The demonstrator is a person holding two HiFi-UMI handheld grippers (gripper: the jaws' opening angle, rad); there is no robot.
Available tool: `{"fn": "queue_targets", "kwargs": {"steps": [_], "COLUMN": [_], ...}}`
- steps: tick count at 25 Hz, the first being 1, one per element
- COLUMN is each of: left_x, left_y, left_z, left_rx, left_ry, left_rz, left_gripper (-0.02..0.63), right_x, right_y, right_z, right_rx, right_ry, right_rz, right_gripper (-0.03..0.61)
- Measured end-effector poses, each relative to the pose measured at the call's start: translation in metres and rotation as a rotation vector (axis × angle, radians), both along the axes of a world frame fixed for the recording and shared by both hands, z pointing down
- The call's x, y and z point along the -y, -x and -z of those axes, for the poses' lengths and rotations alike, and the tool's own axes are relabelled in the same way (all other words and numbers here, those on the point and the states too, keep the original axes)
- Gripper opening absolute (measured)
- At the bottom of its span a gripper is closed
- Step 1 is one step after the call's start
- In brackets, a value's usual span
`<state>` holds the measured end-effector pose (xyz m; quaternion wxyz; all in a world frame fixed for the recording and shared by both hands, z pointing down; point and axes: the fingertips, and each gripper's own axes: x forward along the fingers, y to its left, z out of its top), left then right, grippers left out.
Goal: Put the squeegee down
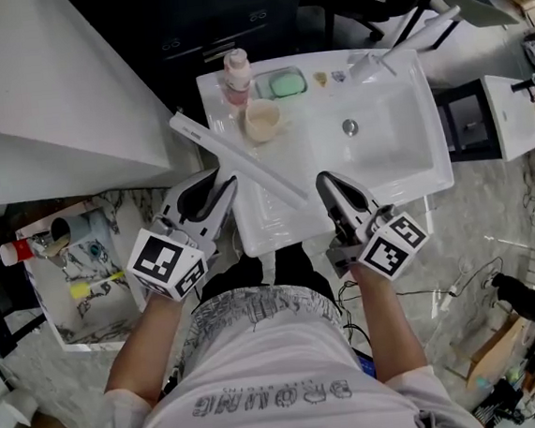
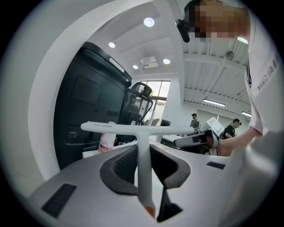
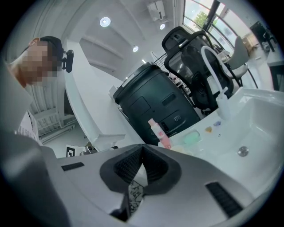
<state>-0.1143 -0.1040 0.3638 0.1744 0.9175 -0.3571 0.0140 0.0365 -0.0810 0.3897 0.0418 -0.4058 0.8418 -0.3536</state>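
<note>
The white squeegee [image 1: 244,164] hangs over the front left part of the white sink [image 1: 403,153], its long blade running diagonally. My left gripper [image 1: 226,192] is shut on its handle. In the left gripper view the handle [image 2: 143,177] stands upright between the jaws, with the blade [image 2: 133,128] level across the top. My right gripper [image 1: 329,185] hovers over the sink's front rim, apart from the squeegee. Its jaws [image 3: 143,148] meet at the tips with nothing between them.
A pink bottle [image 1: 237,75], a beige cup [image 1: 262,120] and a green soap dish [image 1: 287,84] stand along the sink's back left. The faucet [image 1: 371,62] is at the back, the drain [image 1: 350,127] mid-basin. A box [image 1: 76,274] of bottles sits on the floor at left.
</note>
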Motion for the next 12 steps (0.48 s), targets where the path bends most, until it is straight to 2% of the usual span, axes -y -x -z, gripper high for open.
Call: {"fn": "queue_targets", "kwargs": {"steps": [12], "left_x": [0.023], "left_y": [-0.029], "left_z": [-0.048], "left_rx": [0.08], "left_ry": [0.077], "left_rz": [0.051], "left_gripper": [0.097], "right_x": [0.037], "right_y": [-0.036], "right_z": [-0.026], "right_rx": [0.02], "right_ry": [0.047], "right_rz": [0.054], "right_gripper": [0.008]}}
